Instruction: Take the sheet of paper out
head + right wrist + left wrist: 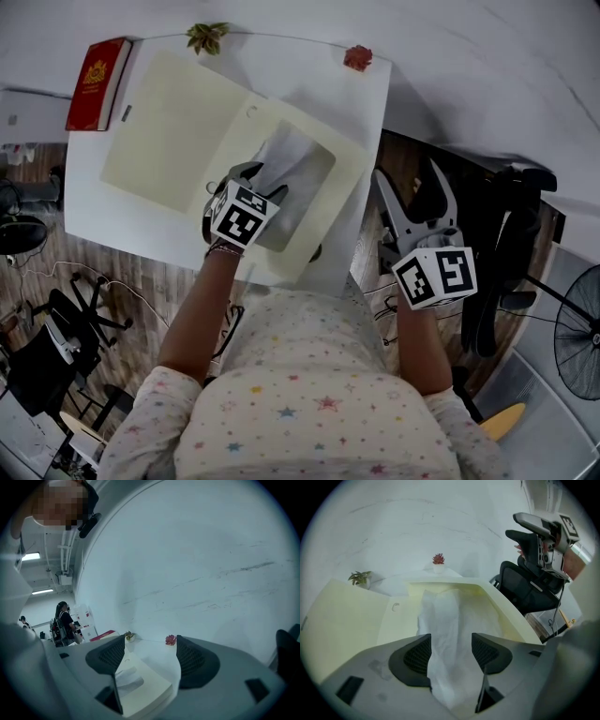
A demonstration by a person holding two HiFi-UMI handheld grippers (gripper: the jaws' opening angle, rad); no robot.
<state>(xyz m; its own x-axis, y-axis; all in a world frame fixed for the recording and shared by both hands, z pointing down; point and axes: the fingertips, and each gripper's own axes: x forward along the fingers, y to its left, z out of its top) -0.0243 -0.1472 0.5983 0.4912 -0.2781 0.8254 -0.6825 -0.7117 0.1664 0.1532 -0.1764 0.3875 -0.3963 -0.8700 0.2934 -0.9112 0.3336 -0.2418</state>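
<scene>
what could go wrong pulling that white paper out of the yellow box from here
1. The sheet of paper is thin and bunched between the left gripper's jaws, which stand apart. A partial pinch might slip or tear it.
2. The right gripper is open and off to the side of the table, not steadying the box. A pull may drag the box toward the near edge.

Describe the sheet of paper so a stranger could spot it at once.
On the white table lies an open cream box, its lid flat to the left. In the hollow of its right half sits the sheet of paper, between the open jaws of the left gripper. It alone is thin, white and crumpled.
</scene>
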